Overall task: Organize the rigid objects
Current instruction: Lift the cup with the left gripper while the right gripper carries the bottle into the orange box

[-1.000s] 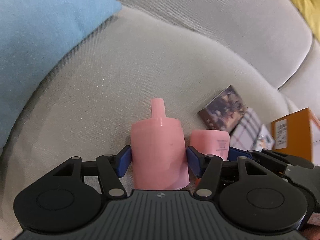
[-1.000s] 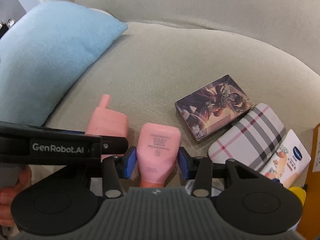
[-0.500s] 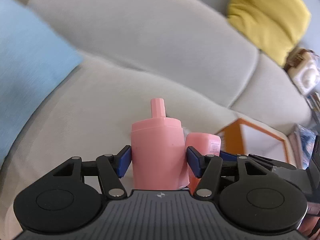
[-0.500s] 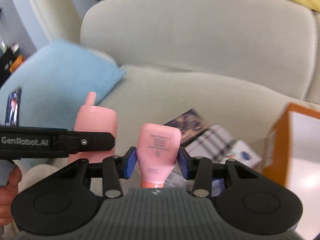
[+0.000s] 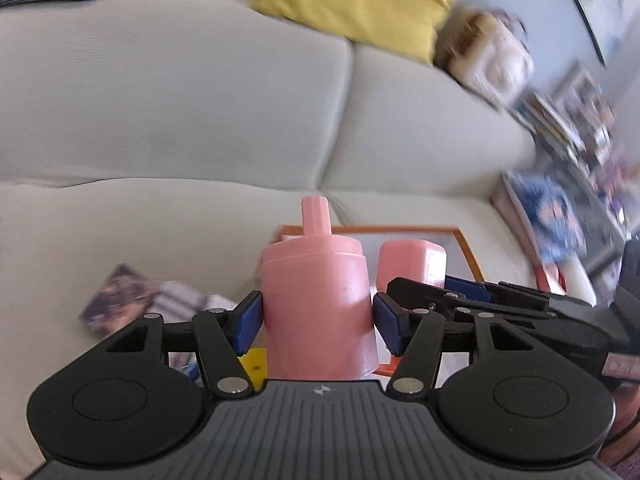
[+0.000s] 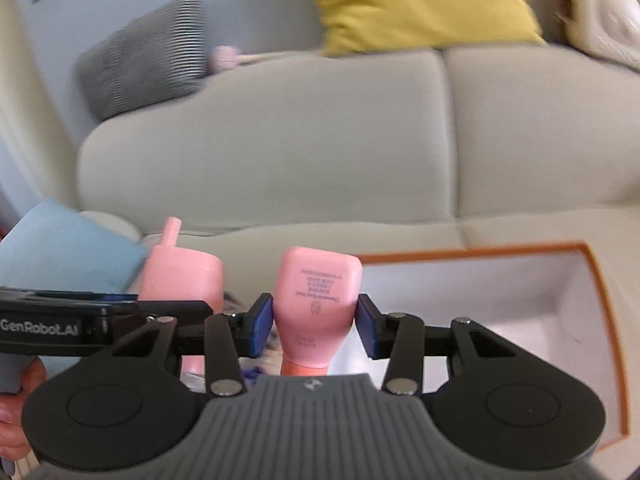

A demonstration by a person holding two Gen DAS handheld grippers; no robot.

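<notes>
Grey-beige sofa (image 6: 312,140) fills the background of both views, with a yellow cushion (image 6: 420,0) on its back, a striped cushion (image 6: 148,56) at the left and a blue cushion (image 6: 68,248) low on the seat. On the seat stands an open orange-edged box (image 6: 596,280), white inside; what shows of its interior is bare. Left gripper (image 5: 318,318): blue pads pressed on either side of a pink bottle with spout (image 5: 316,296), held upright off the seat. Right gripper (image 6: 314,322): clenched on the narrow part of a pink tube (image 6: 316,300), broad end pointing away, printed label legible. Both items hang in the air near the box's near edge, neither inside it. Judgement: two items picked up, transport toward the box under way; placing and release are left, and several things on the seat remain to be dealt with. View differences: the left wrist camera alone shows a printed card box (image 5: 116,300) lying on the seat beside other small items too blurred to name, plus a cluttered shelf area (image 5: 568,140) at the right; the right wrist camera alone shows the box interior, the blue and striped cushions, and the left gripper's side with its maker's lettering. Both views are motion-blurred.
</notes>
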